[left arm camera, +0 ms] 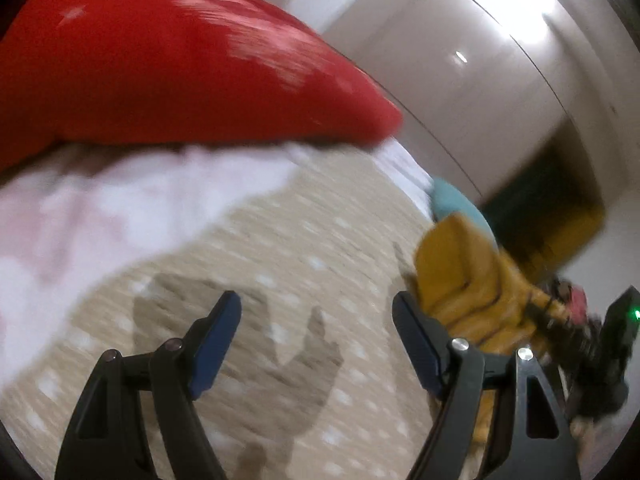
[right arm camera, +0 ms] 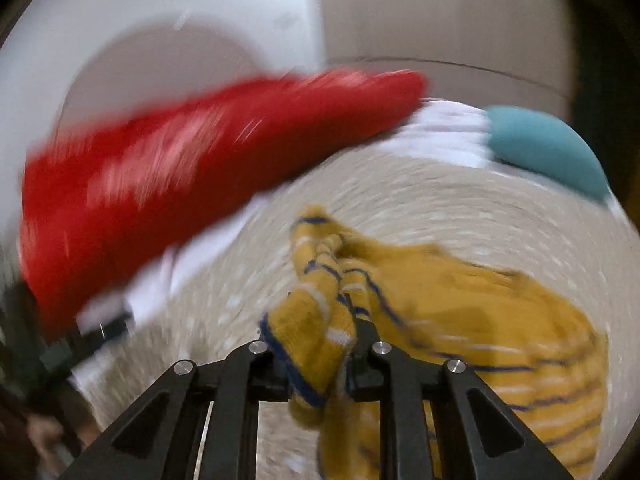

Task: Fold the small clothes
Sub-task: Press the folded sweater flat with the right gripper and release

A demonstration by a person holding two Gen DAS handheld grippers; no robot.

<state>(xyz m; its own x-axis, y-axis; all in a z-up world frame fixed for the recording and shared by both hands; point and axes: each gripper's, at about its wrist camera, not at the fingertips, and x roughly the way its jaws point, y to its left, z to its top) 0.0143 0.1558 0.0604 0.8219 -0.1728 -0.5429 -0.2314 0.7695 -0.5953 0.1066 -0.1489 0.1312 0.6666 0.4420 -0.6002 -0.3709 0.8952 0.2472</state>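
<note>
A mustard-yellow knitted garment with blue and white stripes (right arm camera: 500,320) lies on the beige dotted bedspread (right arm camera: 460,208). My right gripper (right arm camera: 316,344) is shut on a bunched, striped edge of it, which sticks up between the jaws. In the left wrist view the same garment (left arm camera: 460,276) lies at the right, just beyond the right fingertip. My left gripper (left arm camera: 318,312) is open and empty above the bedspread (left arm camera: 280,240), its blue pads wide apart. Both views are motion-blurred.
A red pillow (left arm camera: 180,68) lies at the back of the bed, also in the right wrist view (right arm camera: 180,184). A pale pink and white cloth (left arm camera: 100,220) lies under it. A teal cushion (right arm camera: 548,148) sits at the far right. White cupboards (left arm camera: 480,80) stand behind.
</note>
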